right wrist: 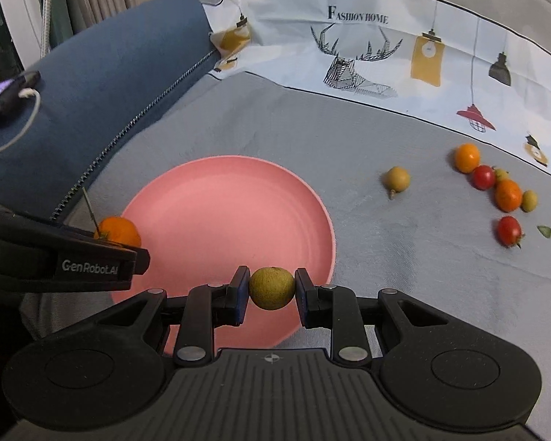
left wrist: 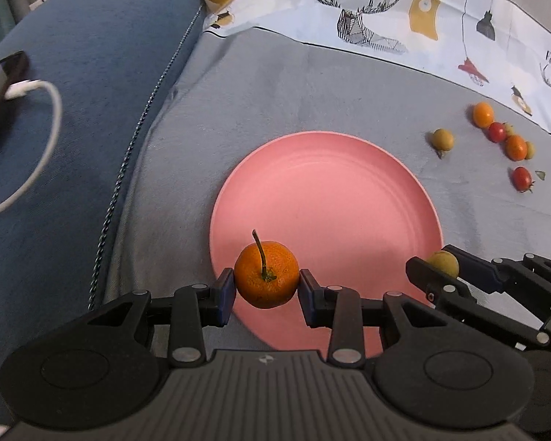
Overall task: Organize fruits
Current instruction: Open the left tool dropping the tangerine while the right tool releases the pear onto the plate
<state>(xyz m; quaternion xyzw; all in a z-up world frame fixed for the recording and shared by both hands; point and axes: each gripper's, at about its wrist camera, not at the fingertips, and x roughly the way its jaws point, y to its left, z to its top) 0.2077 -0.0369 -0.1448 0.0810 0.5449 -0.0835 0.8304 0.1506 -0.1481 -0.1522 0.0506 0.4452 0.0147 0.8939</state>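
Left gripper (left wrist: 267,296): clenched on a stemmed orange mandarin (left wrist: 267,279), blue pads pressed against both flanks; held above the near-left rim of the plate.
Right gripper (right wrist: 272,291): clenched on a small round yellow-green fruit (right wrist: 272,288), pads against both sides; held above the near edge of the plate.
Pink plate (left wrist: 330,198): round, shallow, bare inside; lies flat on the grey cloth, just beyond both grippers.
Grey cloth (left wrist: 275,84): spread under the plate and the loose fruit.
Lone yellow-green fruit (left wrist: 442,139): on the cloth right of the plate, short stalk attached, apart from the cluster.
Near cherry tomato (left wrist: 521,178): red, on the cloth at right, with a small green leaf scrap (left wrist: 540,174) just beside it.
Fruit cluster: two small oranges (left wrist: 483,114) (left wrist: 515,147), one red cherry tomato (left wrist: 497,132) between them, and two small yellow-green fruits tucked behind; all close together at far right.
Blue cushion (left wrist: 73,73): left of the cloth, zip along its edge.
White cable (left wrist: 44,139): looped on the cushion, plugged into a dark device (left wrist: 0,84) at the far left.
Printed fabric (left wrist: 367,3): white, with deer heads, lamps and "FASHION HOME" lettering, along the far edge.
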